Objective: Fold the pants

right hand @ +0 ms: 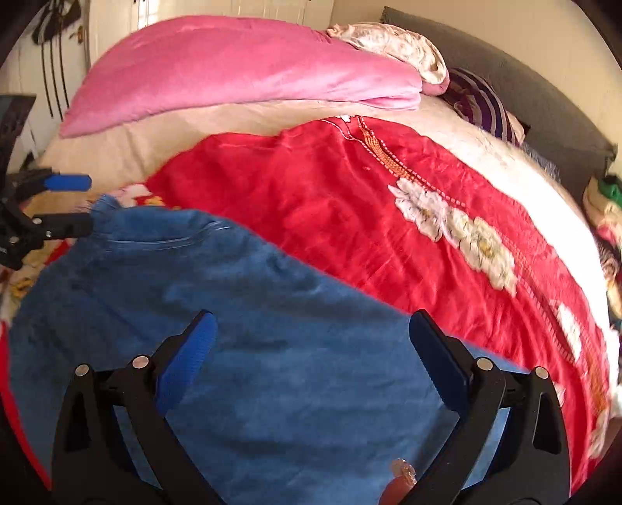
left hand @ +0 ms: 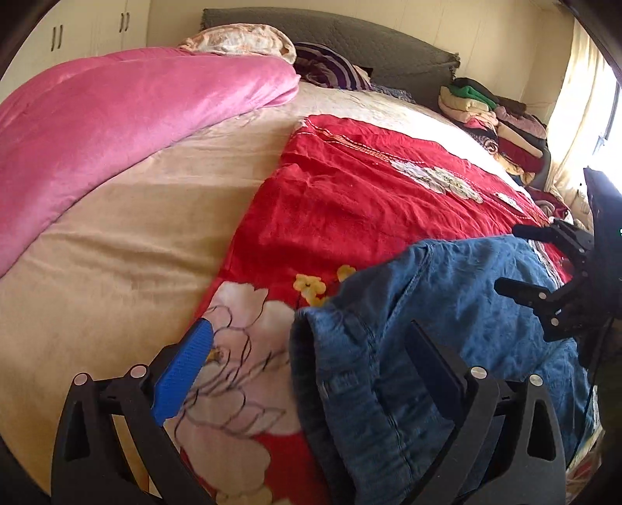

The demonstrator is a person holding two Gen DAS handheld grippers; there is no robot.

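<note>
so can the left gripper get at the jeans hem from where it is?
Probably yes. The left gripper is open, with the jeans hem lying between its fingers on the red floral bedspread. Nothing sits in between; the right gripper is off to the side.

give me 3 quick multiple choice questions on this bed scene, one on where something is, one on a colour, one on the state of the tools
1. Where do the jeans lie?
A. on the red bedspread
B. on the pink blanket
C. on the floor

2. What colour is the rolled blanket by the headboard?
A. green
B. pink
C. grey

3. How do the two tools stand?
A. both shut on the jeans
B. one open, one shut
C. both open, holding nothing

Answers: 1 A, blue denim lies over red cloth in both views. 2 B, it is plainly pink. 3 C, the left tool and right tool both show wide gaps between their fingers.
</note>
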